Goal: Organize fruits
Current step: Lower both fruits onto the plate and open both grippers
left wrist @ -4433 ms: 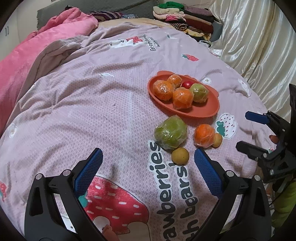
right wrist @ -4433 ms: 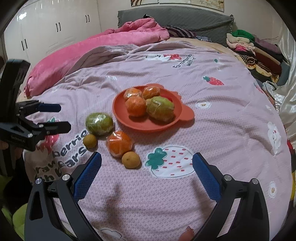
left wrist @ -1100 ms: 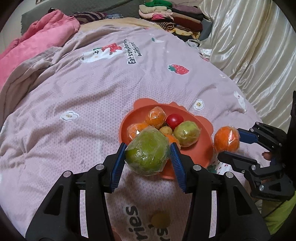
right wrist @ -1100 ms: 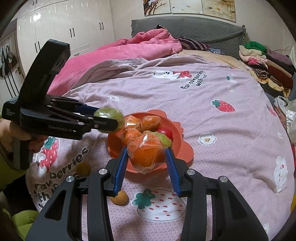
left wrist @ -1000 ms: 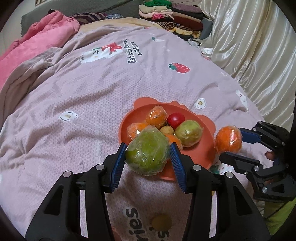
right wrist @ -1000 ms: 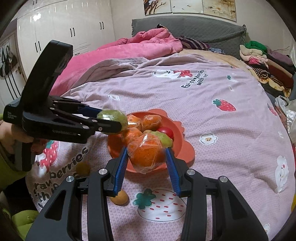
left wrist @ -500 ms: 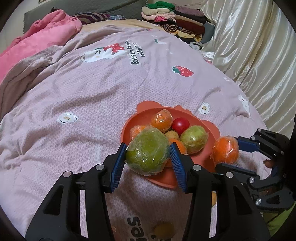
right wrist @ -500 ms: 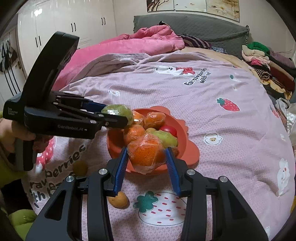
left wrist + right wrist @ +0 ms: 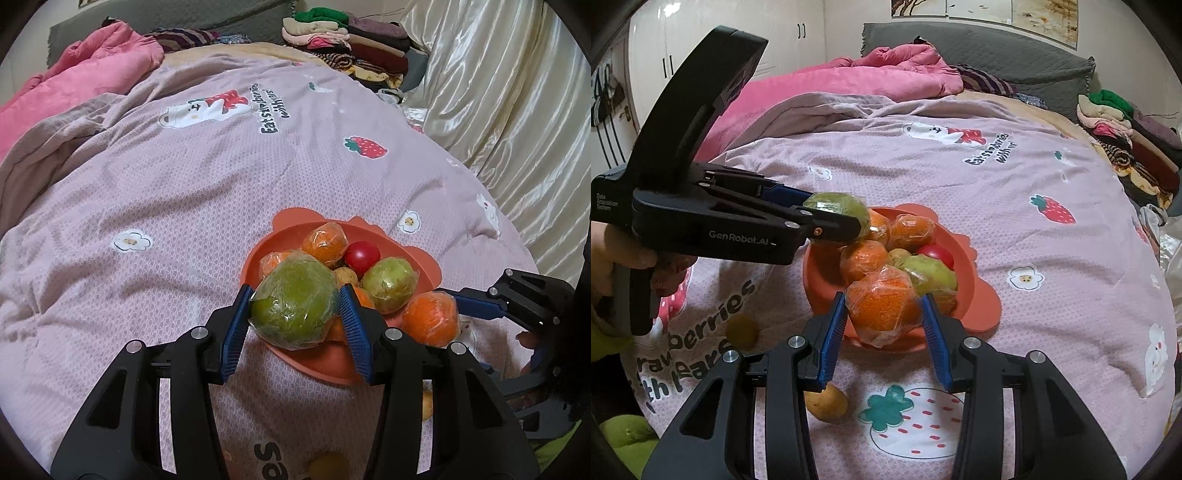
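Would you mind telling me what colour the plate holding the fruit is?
The round plate is orange-red, a terracotta tone, seen best in the right wrist view.

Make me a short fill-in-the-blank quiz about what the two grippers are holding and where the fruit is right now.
1. The left gripper is shut on a wrapped ____ fruit.
2. The right gripper holds a wrapped ____ fruit.
3. Both fruits hang above the orange ____ of fruit.
4. The two small yellow fruits that remain lie on the ____.

Missing words: green; orange; plate; blanket
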Demonstrator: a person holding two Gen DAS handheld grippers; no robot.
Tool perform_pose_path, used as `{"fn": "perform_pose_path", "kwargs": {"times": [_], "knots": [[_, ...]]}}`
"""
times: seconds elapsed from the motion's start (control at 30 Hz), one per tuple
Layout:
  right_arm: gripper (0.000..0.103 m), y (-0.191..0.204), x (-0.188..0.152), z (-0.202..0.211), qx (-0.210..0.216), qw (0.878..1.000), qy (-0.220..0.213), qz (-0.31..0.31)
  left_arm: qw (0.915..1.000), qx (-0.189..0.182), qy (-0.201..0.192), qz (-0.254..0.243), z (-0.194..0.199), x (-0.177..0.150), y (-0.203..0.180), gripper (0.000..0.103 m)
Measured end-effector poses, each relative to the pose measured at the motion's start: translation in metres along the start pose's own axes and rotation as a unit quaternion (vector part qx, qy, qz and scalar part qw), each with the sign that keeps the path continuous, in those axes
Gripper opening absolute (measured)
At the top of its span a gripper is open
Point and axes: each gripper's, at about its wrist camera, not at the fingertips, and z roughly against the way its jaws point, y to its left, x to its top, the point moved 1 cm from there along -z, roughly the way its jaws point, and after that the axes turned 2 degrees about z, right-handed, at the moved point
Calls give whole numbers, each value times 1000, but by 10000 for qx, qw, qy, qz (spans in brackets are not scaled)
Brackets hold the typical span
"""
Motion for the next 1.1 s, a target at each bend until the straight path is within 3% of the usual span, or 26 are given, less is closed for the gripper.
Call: {"fn": "perform_pose_path", "kwargs": {"times": [0.47,0.53,1.1], "knots": [[42,3,2,-2,-60,10000,15,26,10000,-17,31,-4,-1,-1,0,40],[47,4,2,-1,-49,10000,11,36,10000,-23,33,2,0,-1,0,40],[56,4,-3,4,-30,10000,12,-12,10000,-23,46,32,-1,-2,1,41]]}}
